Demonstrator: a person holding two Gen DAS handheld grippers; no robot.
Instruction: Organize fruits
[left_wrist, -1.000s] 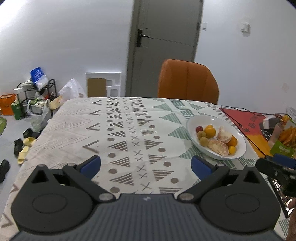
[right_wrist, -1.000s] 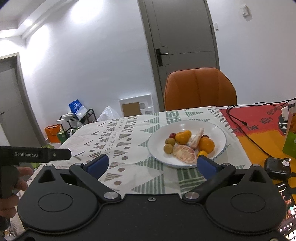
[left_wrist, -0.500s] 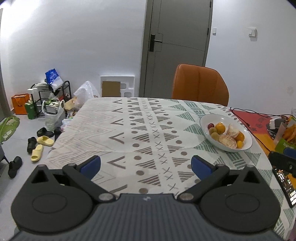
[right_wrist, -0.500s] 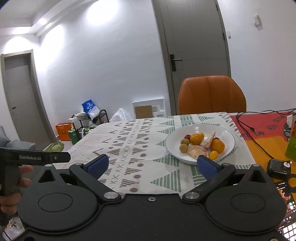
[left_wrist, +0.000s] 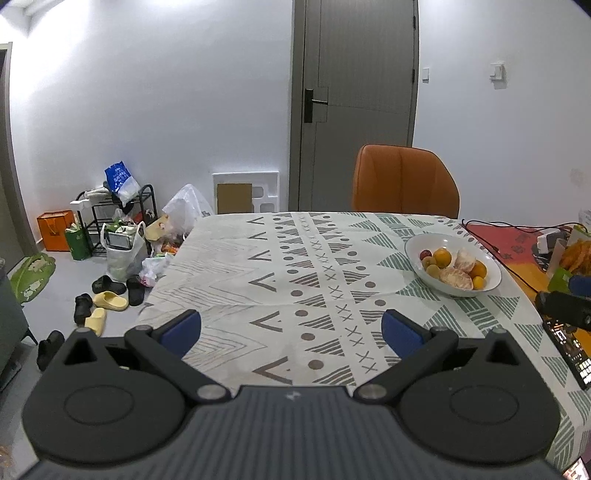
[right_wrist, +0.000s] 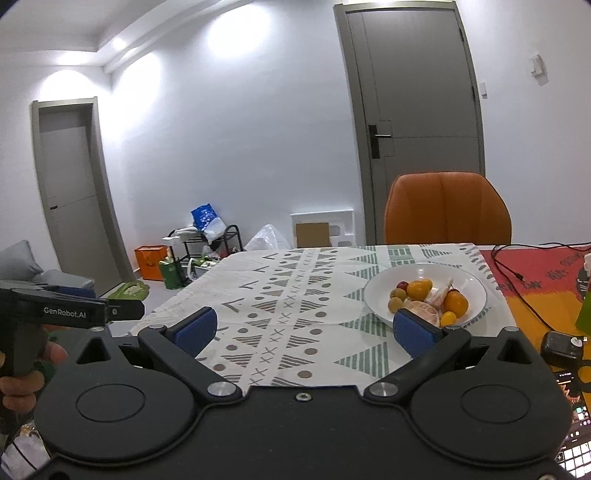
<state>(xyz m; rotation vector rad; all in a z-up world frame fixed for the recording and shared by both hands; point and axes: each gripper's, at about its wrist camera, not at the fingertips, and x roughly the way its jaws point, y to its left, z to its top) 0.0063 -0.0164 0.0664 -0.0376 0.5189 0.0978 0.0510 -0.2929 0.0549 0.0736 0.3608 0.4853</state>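
At lower left of right wrist view: hand (right_wrist: 18, 384) grips left gripper (left_wrist: 291, 328), fingers spread wide, holding nothing, above patterned worktop (left_wrist: 295, 266). Frame centre: right gripper (right_wrist: 303, 328), fingers likewise released, empty. Right of centre: white plate (right_wrist: 469, 284) on worktop, holding fruits (right_wrist: 421, 290); orange chair (right_wrist: 447, 206) behind.

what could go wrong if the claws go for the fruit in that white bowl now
The fruits lie heaped and touching in the white bowl, so pinching one may nudge a neighbour out. The bowl sits near the black cable and the tablecloth's right edge, so a push could slide it that way. The right claw and the left claw are open and empty.
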